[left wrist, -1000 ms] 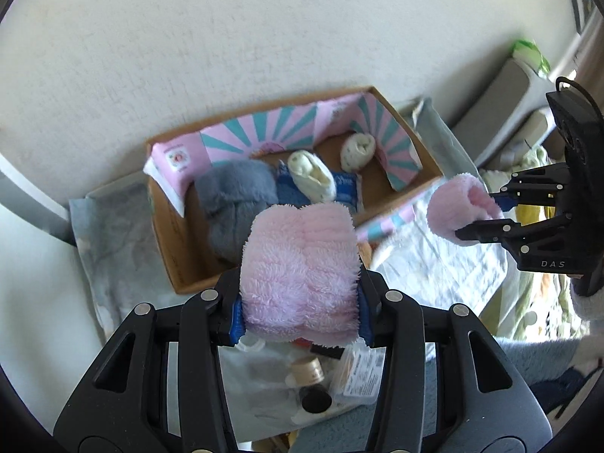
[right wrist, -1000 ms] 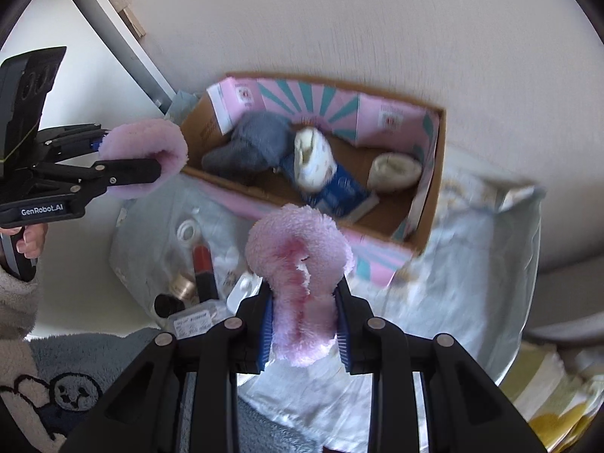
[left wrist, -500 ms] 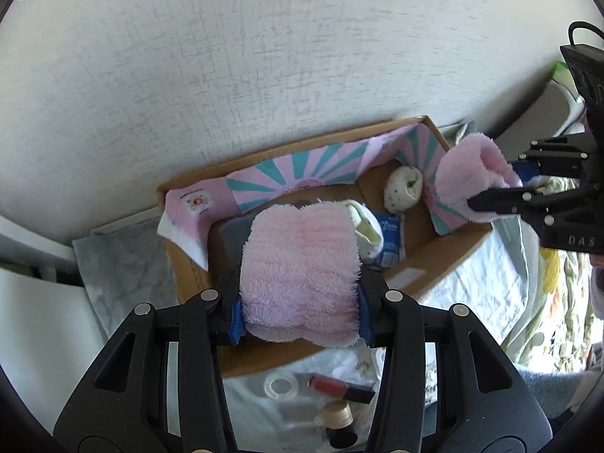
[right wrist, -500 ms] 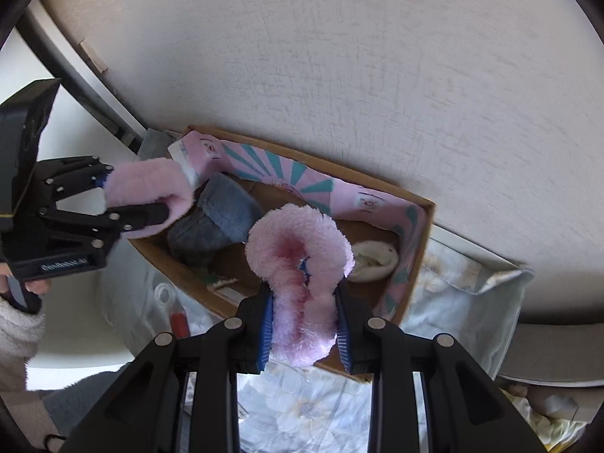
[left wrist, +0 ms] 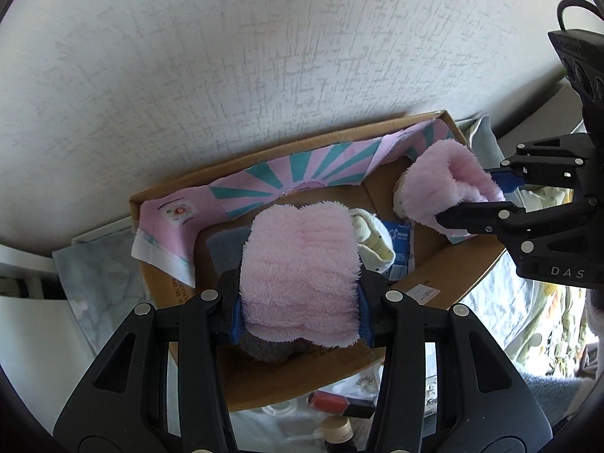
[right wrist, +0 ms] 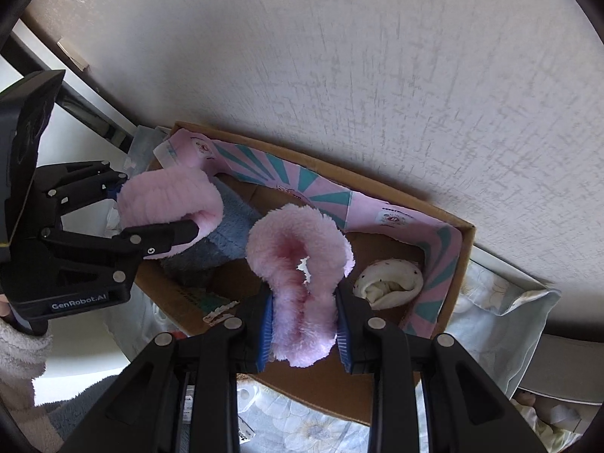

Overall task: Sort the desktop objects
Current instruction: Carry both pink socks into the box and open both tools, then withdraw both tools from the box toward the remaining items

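Your left gripper point(left wrist: 300, 315) pinches one fluffy pink fleece sock point(left wrist: 300, 268); your right gripper point(right wrist: 304, 334) pinches the other point(right wrist: 300, 283). Both hang directly above the open cardboard box with pink-and-teal lining point(right wrist: 466, 260), so release is straight down.

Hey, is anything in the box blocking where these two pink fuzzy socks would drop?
Partly. Under the left gripper's pink sock lie a grey fuzzy bundle and a cream roll. Below the right gripper's pink sock, the cardboard box floor looks bare beside a white roll.
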Available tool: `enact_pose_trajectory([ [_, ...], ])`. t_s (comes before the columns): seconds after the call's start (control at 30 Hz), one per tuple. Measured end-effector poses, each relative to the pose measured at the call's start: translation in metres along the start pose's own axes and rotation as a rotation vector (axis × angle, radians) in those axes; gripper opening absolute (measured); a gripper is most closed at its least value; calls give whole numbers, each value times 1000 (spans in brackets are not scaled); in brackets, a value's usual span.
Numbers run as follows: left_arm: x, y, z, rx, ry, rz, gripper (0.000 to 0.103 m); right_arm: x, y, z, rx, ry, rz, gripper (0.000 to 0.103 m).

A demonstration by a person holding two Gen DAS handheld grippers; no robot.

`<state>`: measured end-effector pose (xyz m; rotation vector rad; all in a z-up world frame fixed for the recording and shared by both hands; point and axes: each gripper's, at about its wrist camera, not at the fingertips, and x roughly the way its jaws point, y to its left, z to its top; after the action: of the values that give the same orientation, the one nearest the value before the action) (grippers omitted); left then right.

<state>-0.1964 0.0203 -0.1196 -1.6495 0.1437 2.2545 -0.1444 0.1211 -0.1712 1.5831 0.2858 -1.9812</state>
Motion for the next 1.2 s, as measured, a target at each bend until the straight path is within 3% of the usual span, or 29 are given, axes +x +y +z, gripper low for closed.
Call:
enact_pose_trajectory([
  [0.43,6,-3,3,52,17,10,42,10,-9,1,19,44,-4,29],
  [0.5,7,-1,4,44,24,9,45,11,-9,2,14,53,-21,40],
  [0.57,8,2,5,15,34,20,51,14,-7,2,13,55,-50,63],
  [0.6,9,4,5,7,37,27,67,13,-7,2,17,46,-62,68],
  [0.63,9,5,6,-1,42,42,97,12,-8,2,22,40,-63,75],
  [0.67,8,6,6,-2,37,60,102,11,-9,1,32,32,-60,79],
  [0.77,4,8,4,6,20,87,103,9,-14,-3,54,32,-50,79],
  [1.2,-30,6,-6,-7,-43,61,103,-15,-16,-15,78,-9,-83,79],
])
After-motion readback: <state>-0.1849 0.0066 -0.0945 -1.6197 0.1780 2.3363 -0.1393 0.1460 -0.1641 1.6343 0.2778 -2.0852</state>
